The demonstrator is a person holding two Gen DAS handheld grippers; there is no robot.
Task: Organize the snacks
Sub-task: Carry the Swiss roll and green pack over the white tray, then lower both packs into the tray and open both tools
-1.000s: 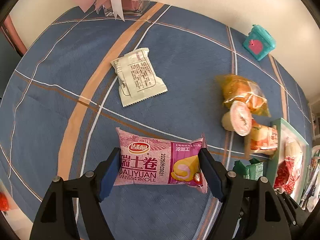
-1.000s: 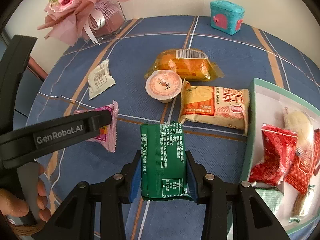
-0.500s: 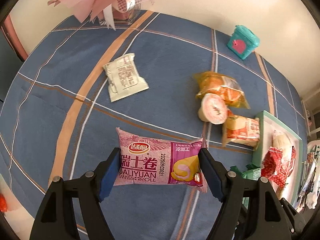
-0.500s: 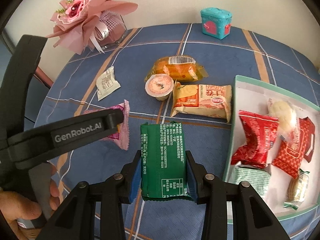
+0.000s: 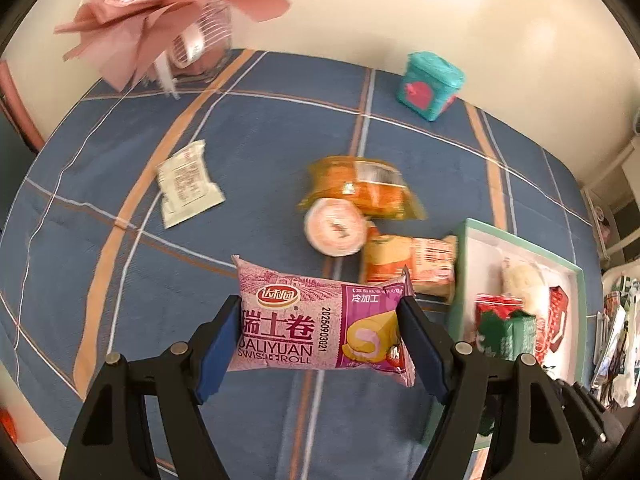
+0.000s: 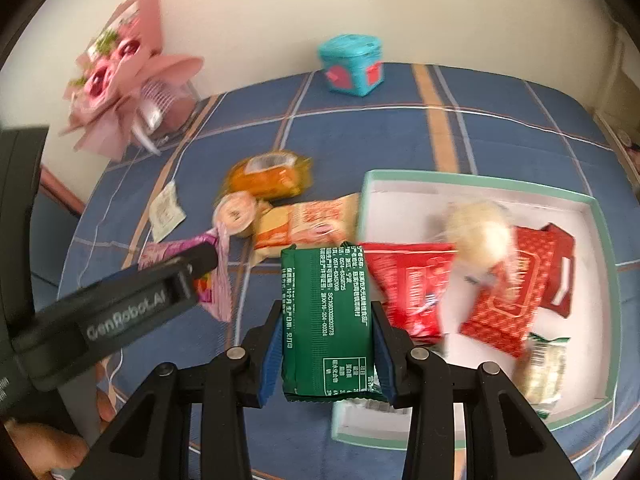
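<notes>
Two tools clamped, left tool (image 5: pixel 320 344) pink roll (image 5: pixel 320 324), right tool (image 6: pixel 324 354) green packet (image 6: pixel 326 320)

The surface (image 5: pixel 280 128) is blue, crossed by orange and white stripes in a wide check. The Swiss roll pack (image 5: pixel 320 328) is pink and purple with dark lettering and a yellow roll picture. The wafer pack (image 6: pixel 326 320) is dark green with white print. The box (image 6: pixel 592 208) has a mint-green rim and white inside, holding red patterned packets (image 6: pixel 408 280). At twelve o'clock stands a teal tin (image 6: pixel 352 64) with pink marks.
</notes>
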